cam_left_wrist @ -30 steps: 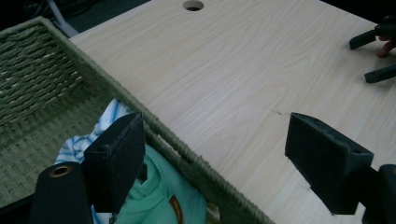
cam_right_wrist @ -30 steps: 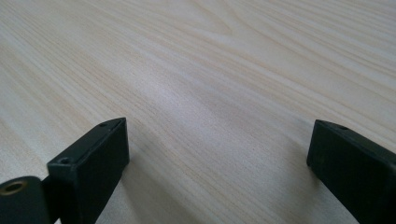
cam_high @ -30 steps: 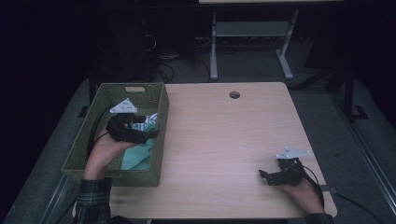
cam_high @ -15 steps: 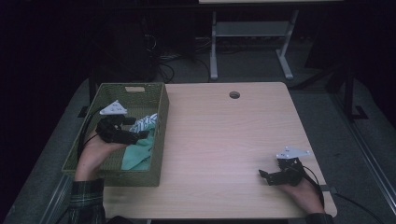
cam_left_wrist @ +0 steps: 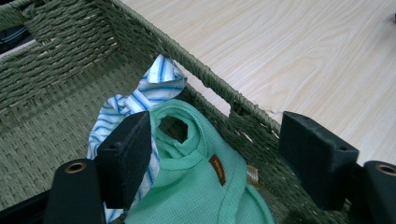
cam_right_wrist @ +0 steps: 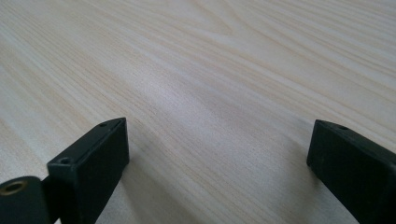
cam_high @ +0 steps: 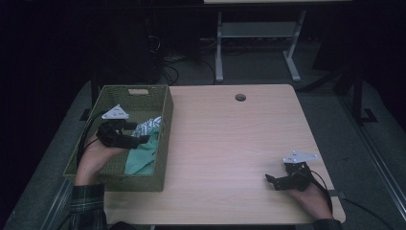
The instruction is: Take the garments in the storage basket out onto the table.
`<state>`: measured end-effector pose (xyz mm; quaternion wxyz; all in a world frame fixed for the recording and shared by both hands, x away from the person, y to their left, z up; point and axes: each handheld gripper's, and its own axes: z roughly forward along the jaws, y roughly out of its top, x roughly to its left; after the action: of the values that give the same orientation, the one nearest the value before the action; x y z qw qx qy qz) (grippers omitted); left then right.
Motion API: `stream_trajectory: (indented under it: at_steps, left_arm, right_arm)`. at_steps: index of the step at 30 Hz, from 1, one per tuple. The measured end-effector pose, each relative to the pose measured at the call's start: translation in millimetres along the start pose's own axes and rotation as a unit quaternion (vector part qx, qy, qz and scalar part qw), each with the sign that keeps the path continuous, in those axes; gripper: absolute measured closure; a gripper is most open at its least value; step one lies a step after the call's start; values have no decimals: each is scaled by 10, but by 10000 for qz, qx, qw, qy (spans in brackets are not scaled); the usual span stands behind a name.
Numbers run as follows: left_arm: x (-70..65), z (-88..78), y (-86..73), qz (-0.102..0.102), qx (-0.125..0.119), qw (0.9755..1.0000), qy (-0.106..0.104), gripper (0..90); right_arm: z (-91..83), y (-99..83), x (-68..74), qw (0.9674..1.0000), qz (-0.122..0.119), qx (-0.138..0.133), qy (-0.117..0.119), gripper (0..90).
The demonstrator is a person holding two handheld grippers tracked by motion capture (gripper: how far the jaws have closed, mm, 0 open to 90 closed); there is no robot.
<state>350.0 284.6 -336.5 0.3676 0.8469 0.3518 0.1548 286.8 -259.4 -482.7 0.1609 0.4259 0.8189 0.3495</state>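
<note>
A green woven basket [cam_high: 134, 88] stands on the left of the table and holds a mint-green garment [cam_high: 142, 157] and a blue-striped white cloth [cam_high: 149, 125]. My left gripper [cam_high: 138, 140] reaches into the basket just over the clothes. In the left gripper view it [cam_left_wrist: 217, 142] is open. Its jaws have just been closing a little, with the mint-green garment's [cam_left_wrist: 201, 186] collar between them. One pad brushes the striped cloth [cam_left_wrist: 140, 95] and the other hangs over the basket wall [cam_left_wrist: 233, 100]. My right gripper [cam_high: 271, 181] rests open on the bare table near the front right, nothing between its pads [cam_right_wrist: 219, 154].
The light wooden table [cam_high: 230, 143] has a round cable hole [cam_high: 240, 97] near its far edge. A metal stand's legs [cam_high: 253, 36] and cables lie on the dark floor beyond. The basket's far wall has a handle slot [cam_high: 138, 91].
My left gripper has shifted a little to the left and lower inside the basket, over the clothes. The right hand has stayed put.
</note>
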Motion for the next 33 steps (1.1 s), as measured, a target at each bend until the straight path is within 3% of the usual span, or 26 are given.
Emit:
stream_trajectory:
  at_steps: [5, 19, 33]
  left_arm:
    - [34, 65, -52, 60, 146, 9999, -6, 259]
    - [145, 200, -197, -77, 188, 9997, -106, 259]
    - [128, 367, -272, 48, 230, 9993, -284, 259]
  right_arm:
    - [1, 0, 0, 10000, 0, -2, -6, 53]
    - [1, 0, 0, 10000, -1, -1, -6, 53]
    - [1, -1, 0, 10000, -1, -3, -6, 53]
